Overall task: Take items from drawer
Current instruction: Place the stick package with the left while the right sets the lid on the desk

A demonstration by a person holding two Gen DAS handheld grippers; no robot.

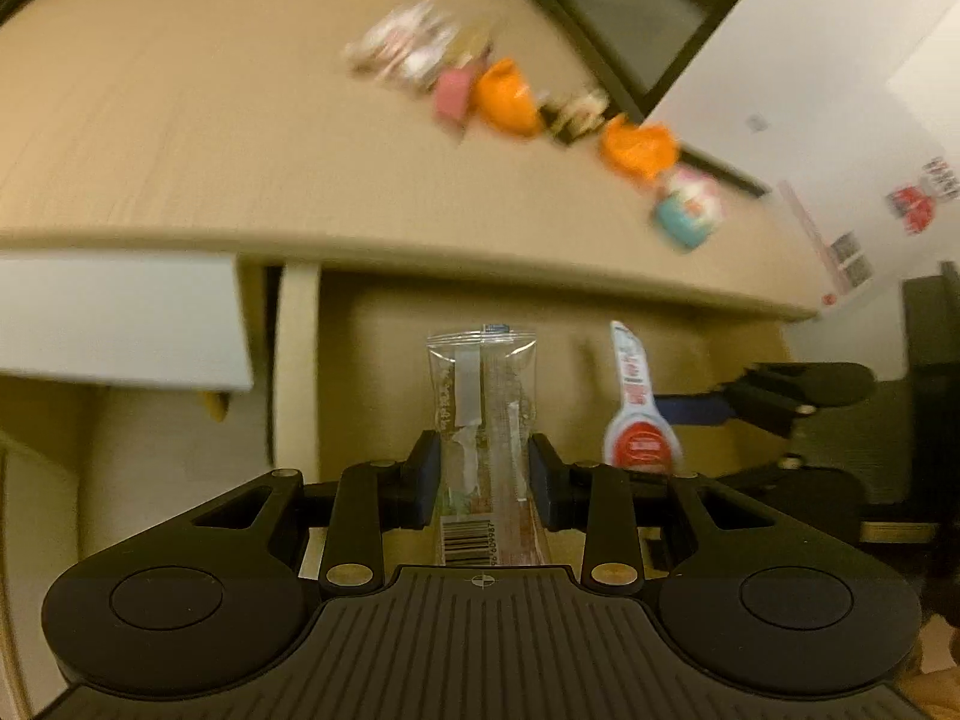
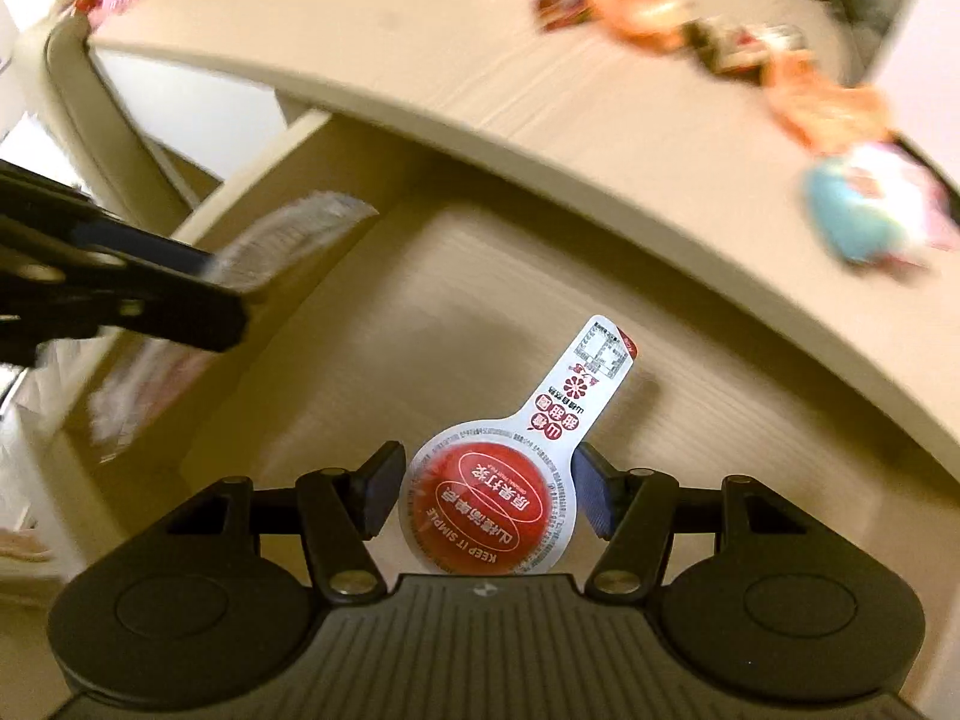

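Item one: clear snack packet, light, crinkly, slippery; my left gripper clamps its middle. Item two: round foil-lidded cup, stiff-rimmed, crushable; my right gripper pinches its rim. Both above the open drawer.

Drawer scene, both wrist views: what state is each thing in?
Drawer: pulled open.
Clear snack packet: clamped upright in the left gripper.
Red-lidded cup: gripped in the right gripper, tab pointing away.
Desktop snacks: lying loose, blurred.
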